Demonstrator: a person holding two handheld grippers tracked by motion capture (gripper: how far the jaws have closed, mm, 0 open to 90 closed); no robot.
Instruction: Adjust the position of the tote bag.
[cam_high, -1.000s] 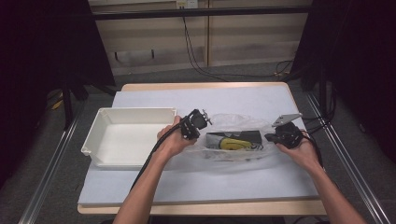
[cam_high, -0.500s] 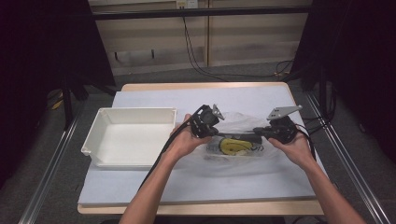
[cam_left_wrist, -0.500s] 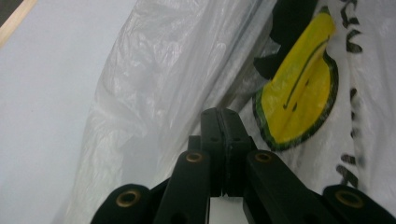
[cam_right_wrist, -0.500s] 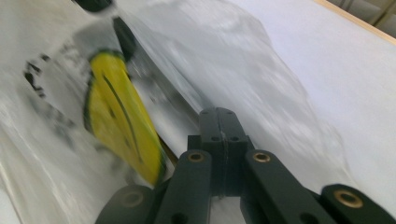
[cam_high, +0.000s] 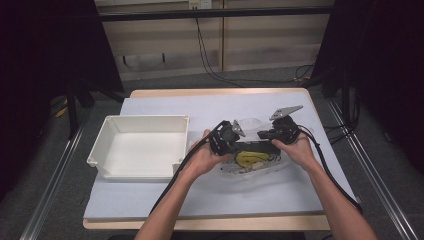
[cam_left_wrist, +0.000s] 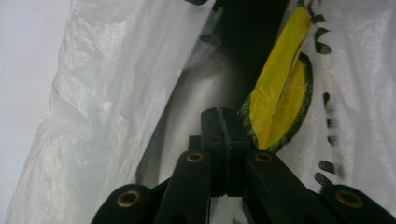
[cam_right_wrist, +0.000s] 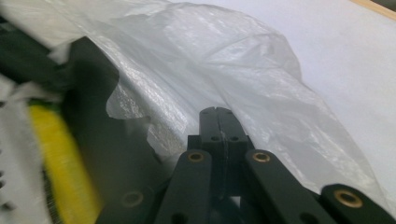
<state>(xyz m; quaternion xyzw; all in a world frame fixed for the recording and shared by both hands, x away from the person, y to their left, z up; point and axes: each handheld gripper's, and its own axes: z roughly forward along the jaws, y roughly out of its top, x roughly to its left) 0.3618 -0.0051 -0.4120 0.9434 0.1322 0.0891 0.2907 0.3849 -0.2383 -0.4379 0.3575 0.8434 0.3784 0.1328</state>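
Grippers, left (cam_high: 239, 136) and right (cam_high: 262, 135), have drawn together at frame centre, each pinching the clear plastic bag (cam_high: 250, 172), now bunched narrower on the table (cam_high: 210, 107); white bin (cam_high: 140, 147) sits left.

On the worktop (cam_high: 165, 210), covered with a pale sheet, a clear plastic bag (cam_high: 250, 172) with a black and yellow print is lying right of an empty white tray (cam_high: 140, 150). The left claw (cam_high: 239, 140) and right claw (cam_high: 261, 136) are both pointing inward over the bag, close together, each gripped by a hand, with forearms coming in from the bottom edge and black cables trailing back
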